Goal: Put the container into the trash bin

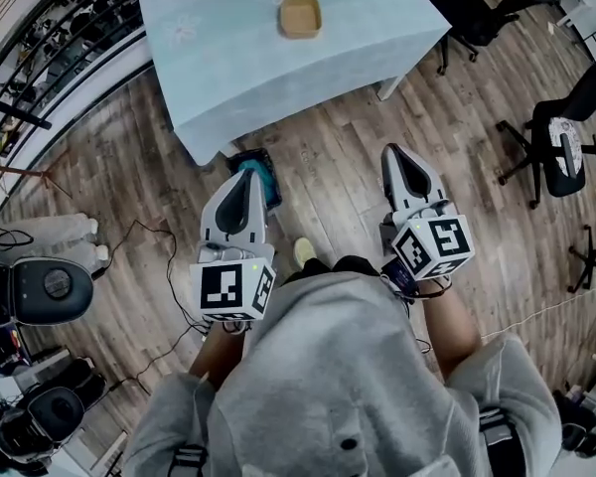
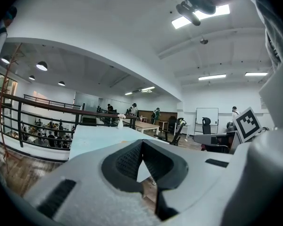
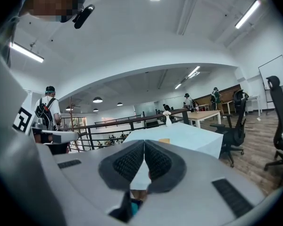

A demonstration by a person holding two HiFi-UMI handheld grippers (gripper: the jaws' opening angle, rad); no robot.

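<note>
Trash bin (image 1: 267,180) partly behind left gripper (image 1: 246,176)

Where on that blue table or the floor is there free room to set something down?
The tablecloth is bare left of and in front of the brown container. The wood floor in front of the table is open, except the teal bin by the table's near corner. Crowded: office chairs at right, cables and gear at left.
</note>
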